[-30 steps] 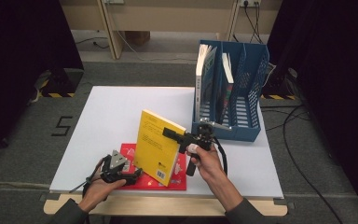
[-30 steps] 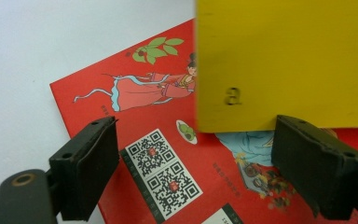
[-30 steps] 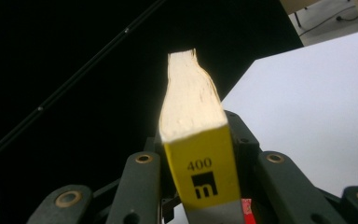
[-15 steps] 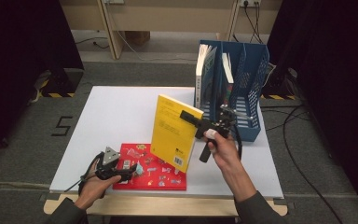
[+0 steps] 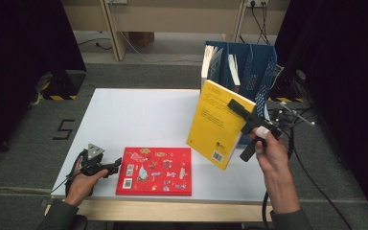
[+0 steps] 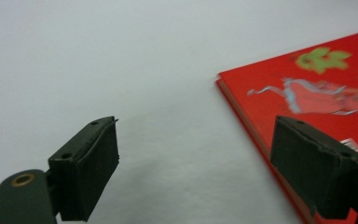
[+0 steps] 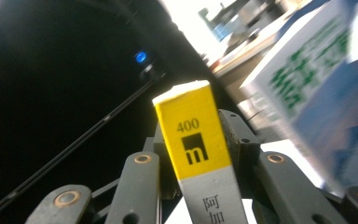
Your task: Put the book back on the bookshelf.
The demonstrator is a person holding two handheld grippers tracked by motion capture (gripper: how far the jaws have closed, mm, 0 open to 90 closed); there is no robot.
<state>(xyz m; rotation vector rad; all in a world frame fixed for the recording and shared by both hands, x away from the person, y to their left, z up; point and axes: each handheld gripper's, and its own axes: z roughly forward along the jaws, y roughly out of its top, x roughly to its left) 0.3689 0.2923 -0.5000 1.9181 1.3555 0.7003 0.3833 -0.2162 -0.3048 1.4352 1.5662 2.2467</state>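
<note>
While clamped in the right gripper (image 5: 239, 109), yellow book (image 5: 215, 124) before blue rack (image 5: 254, 72); left gripper (image 5: 112, 165) agape beside red book (image 5: 155, 171).

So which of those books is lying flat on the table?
The red book. The yellow book is held up in the right hand-held gripper, and the others stand in the blue rack.

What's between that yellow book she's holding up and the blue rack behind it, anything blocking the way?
Nothing visible blocks it. The right gripper holds the yellow book in the air just in front of the blue rack. Two books already stand in the rack's left slots; the right slots look free. The red book lies flat, well aside.
</note>
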